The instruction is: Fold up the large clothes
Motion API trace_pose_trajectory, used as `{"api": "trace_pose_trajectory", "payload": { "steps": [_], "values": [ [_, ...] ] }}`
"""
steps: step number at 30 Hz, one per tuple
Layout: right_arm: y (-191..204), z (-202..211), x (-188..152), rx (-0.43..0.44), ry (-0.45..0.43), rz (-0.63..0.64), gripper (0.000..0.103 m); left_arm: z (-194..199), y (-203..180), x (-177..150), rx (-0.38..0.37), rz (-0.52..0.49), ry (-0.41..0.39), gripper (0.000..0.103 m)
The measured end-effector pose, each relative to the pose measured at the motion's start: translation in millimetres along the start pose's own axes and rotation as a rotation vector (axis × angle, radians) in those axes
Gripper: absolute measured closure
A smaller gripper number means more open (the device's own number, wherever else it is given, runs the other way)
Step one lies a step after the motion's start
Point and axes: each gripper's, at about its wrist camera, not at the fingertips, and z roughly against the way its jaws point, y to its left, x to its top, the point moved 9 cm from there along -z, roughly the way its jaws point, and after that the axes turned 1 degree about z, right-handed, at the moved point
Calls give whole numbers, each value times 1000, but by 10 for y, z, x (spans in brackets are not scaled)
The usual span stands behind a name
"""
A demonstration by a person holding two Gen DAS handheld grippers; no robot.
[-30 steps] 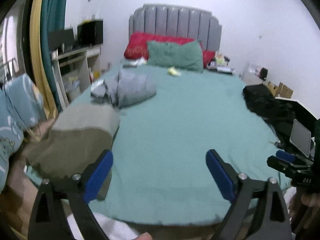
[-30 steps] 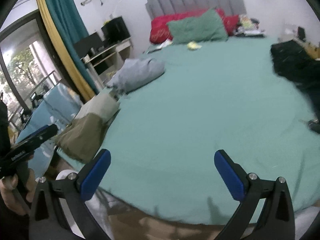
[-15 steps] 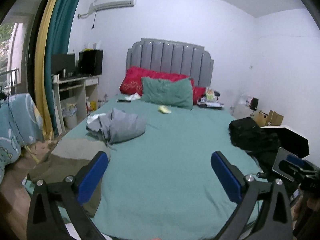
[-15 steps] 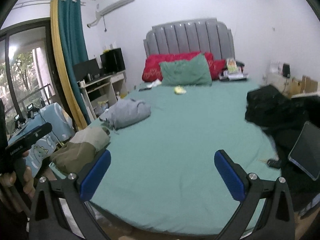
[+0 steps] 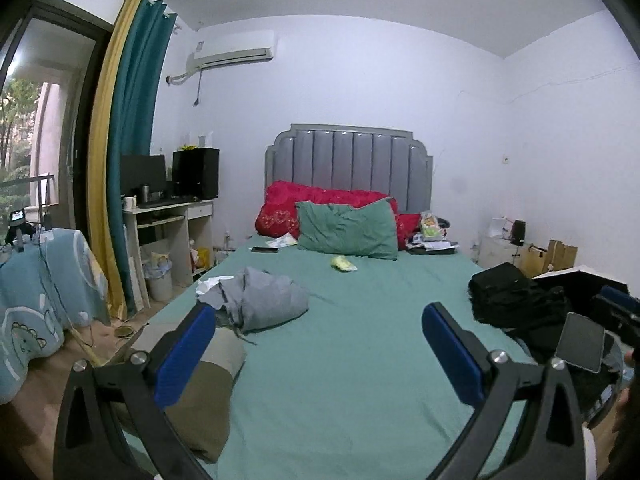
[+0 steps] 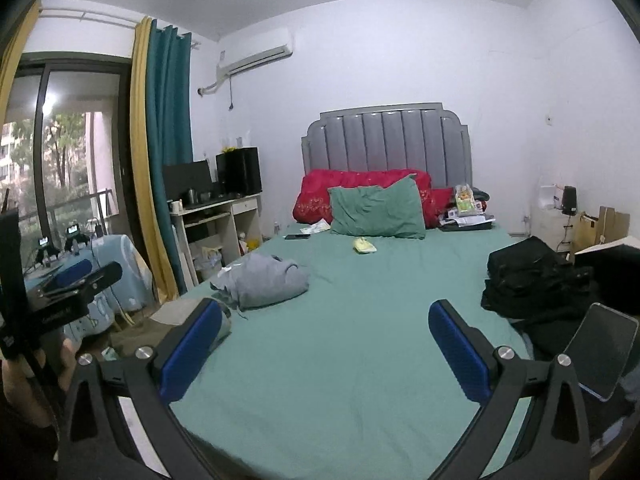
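The crumpled grey garment lies on the left half of the bed, well ahead of both my tools. I judge it soft, light and floppy, so it will sag and bunch; I'd take it at a hem or corner at its edge, not the heaped middle. A black pile of clothes sits at the bed's right side. My left gripper and right gripper both hang with jaws wide apart, holding nothing. The left view shows more of the olive folded cloth near the bed's corner; the right view shows the balcony window.
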Motion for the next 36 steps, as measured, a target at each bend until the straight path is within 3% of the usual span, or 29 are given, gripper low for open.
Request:
{"api": "trace_pose_trajectory", "payload": {
  "steps": [19, 36],
  "values": [
    [427, -626, -458, 2, 128, 32, 0, -174, 408, -326, 10, 70, 72, 0],
    [490, -671, -492, 10, 142, 43, 0, -114, 408, -325, 3, 76, 64, 0]
  ]
}}
